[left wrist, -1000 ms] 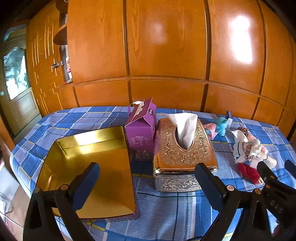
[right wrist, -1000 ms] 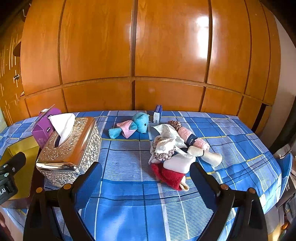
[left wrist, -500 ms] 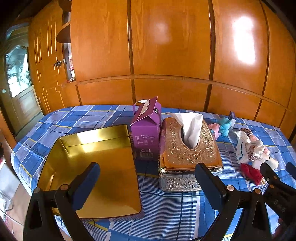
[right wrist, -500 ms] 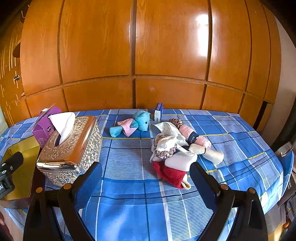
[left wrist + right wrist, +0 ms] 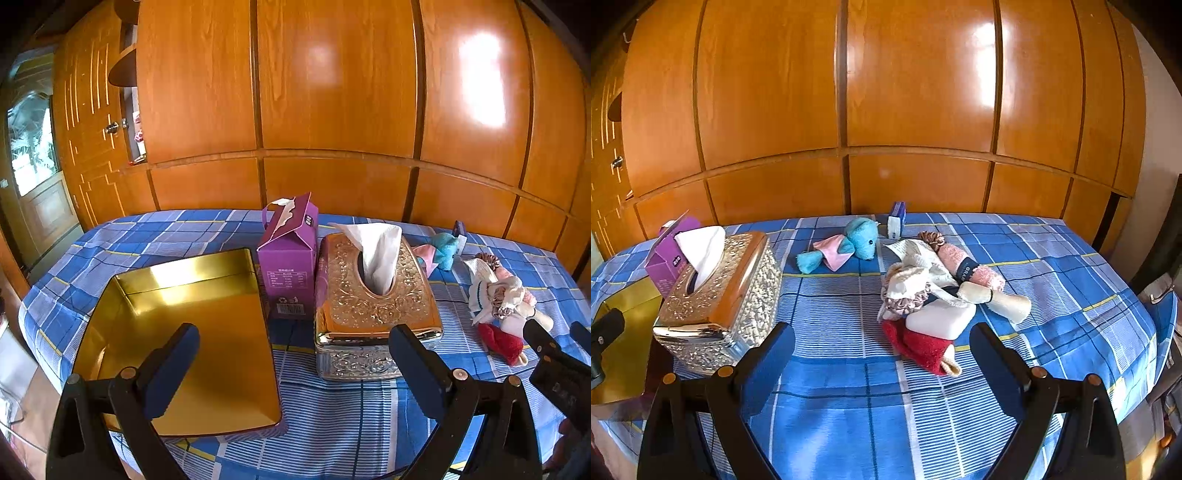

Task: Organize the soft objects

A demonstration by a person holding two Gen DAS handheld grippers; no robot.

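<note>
Both tongs are hanging wide open above the table (image 5: 1071, 258), gripping nothing and touching nothing. The left tongs (image 5: 295, 362) are spreading their two blue-padded fingers (image 5: 173, 365) over the near edge of one gold tray (image 5: 177, 332), which is lying empty just ahead and to the left of them. Ahead of them, one purple carton (image 5: 290, 258) is standing upright, and one ornate gold tissue box (image 5: 373, 306) is sitting just beside it on the right, a white tissue poking out of its slot. The right tongs (image 5: 882, 354) are hovering with the heap of soft things (image 5: 938, 291) just ahead between their fingers, apart from them. In that heap, one red cloth (image 5: 923, 347) is lying nearest the tongs, one white block (image 5: 942, 319) is resting on it, and behind are lying one pink rolled towel (image 5: 964, 267) with a dark band, one cream roll (image 5: 1001, 301) and pale crumpled cloths too tangled to count. Farther ahead and to the left, one turquoise plush toy (image 5: 860, 240) is lying alone with a pink cloth, and one small blue and white box (image 5: 897, 219) is standing beyond it.
</note>
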